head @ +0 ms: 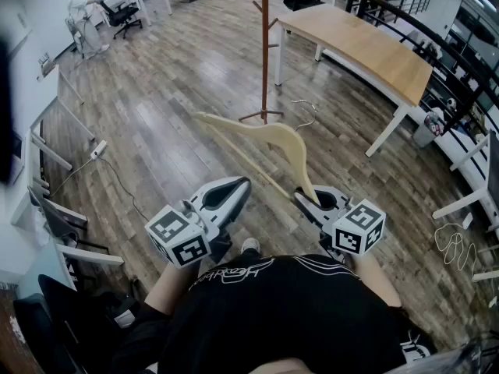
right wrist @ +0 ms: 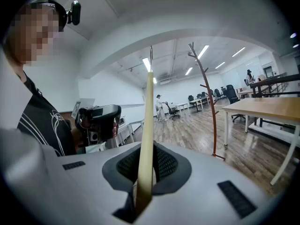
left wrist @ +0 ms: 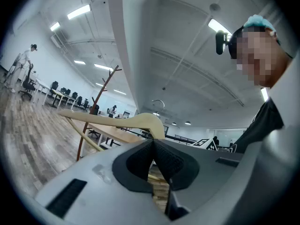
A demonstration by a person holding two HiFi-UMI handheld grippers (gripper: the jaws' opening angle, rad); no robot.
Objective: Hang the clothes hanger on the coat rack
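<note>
- The right gripper (head: 302, 201) has its jaws clamped on one end of the wooden hanger (head: 269, 133).
- The left gripper (head: 243, 185) has its jaws together and empty.
- The wooden hanger is aloft, short of the coat rack (head: 265, 45).

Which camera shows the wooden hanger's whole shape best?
The head view: the hanger shows in near-full outline, hook included. The left gripper view shows one arm and the hook; the right gripper view sees it edge-on.
</note>
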